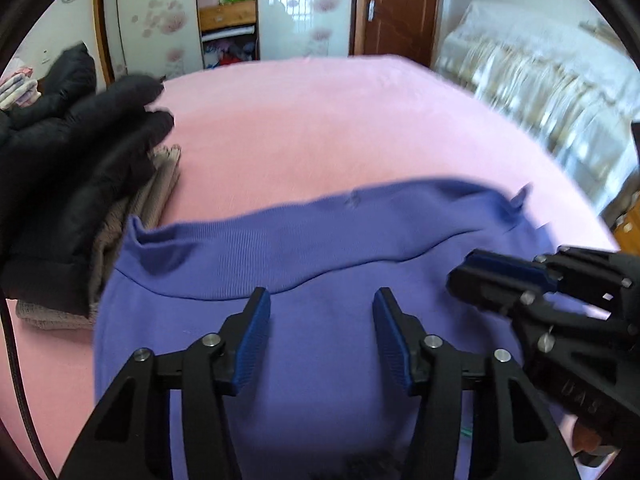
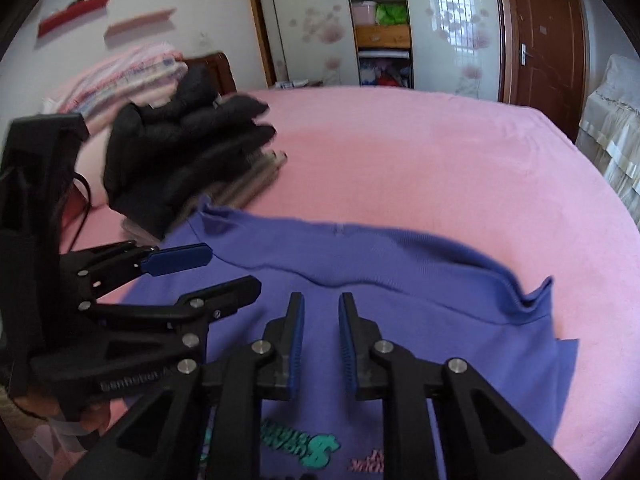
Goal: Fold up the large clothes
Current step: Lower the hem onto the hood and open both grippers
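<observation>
A purple sweatshirt (image 1: 320, 248) lies flat on the pink bed (image 1: 320, 120), its ribbed hem turned toward the far side. Teal and pink lettering (image 2: 304, 446) shows on it near the bottom of the right wrist view. My left gripper (image 1: 320, 308) hovers over the cloth just short of the hem, open, with nothing between its blue pads. My right gripper (image 2: 322, 312) hangs beside it over the same garment (image 2: 400, 280), its jaws only a narrow gap apart and empty. Each gripper also shows in the other's view: the right gripper (image 1: 460, 274), the left gripper (image 2: 228, 272).
A folded black puffer jacket (image 1: 72, 168) rests on a beige knitted garment (image 1: 160, 184) at the bed's left, touching the sweatshirt's corner. Folded striped bedding (image 2: 132, 76) lies behind it. A wardrobe (image 1: 228, 12), a brown door (image 1: 396, 8) and a covered sofa (image 1: 540, 92) stand beyond the bed.
</observation>
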`<act>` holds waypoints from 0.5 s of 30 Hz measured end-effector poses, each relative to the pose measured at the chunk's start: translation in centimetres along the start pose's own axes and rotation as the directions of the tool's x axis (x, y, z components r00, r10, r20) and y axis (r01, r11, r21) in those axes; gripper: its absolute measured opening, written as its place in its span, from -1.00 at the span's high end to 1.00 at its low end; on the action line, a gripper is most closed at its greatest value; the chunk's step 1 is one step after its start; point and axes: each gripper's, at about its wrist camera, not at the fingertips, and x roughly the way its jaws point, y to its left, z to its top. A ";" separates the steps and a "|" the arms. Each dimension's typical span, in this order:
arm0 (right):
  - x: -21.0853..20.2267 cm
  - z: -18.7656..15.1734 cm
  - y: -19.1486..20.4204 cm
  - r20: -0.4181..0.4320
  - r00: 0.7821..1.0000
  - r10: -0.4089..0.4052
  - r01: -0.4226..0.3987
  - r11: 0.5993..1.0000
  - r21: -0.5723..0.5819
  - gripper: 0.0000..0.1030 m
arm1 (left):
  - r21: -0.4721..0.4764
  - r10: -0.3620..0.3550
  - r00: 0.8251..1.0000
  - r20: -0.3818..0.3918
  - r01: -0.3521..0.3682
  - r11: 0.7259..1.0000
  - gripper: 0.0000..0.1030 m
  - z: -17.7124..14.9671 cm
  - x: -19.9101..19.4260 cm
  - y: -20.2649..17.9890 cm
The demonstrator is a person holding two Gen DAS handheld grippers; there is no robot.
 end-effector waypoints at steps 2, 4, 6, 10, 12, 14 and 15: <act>2.5 0.1 -1.1 -0.032 0.999 -0.043 0.043 0.999 0.015 0.83 | -0.011 0.015 0.999 -0.038 -0.016 1.000 -0.01 0.2 2.7 0.7; 4.3 0.6 -2.5 -0.046 0.996 -0.076 0.077 0.997 0.026 1.00 | -0.022 0.024 0.998 -0.051 -0.025 0.999 -0.01 0.6 4.1 1.0; 5.1 0.6 -3.9 -0.056 0.997 -0.054 0.057 0.997 0.054 1.00 | -0.005 0.045 0.997 -0.058 -0.045 0.999 -0.01 1.3 5.3 1.1; 6.0 1.2 -5.5 -0.033 0.980 -0.196 0.196 0.981 0.011 1.00 | 0.026 0.060 0.996 -0.069 -0.059 0.998 -0.02 2.2 5.7 1.4; 6.5 1.6 -8.1 -0.047 0.974 -0.220 0.223 0.972 0.072 1.00 | 0.018 0.042 0.997 -0.067 -0.041 0.999 -0.02 2.4 5.8 1.9; 6.9 1.4 -10.7 -0.084 0.930 -0.357 0.364 0.926 0.101 1.00 | 0.008 0.040 0.998 -0.051 -0.040 0.999 -0.02 2.8 5.6 2.7; 7.2 1.1 -11.9 -0.113 0.900 -0.420 0.431 0.897 0.100 1.00 | -0.006 0.024 0.999 -0.036 -0.025 1.000 -0.02 2.9 5.3 3.3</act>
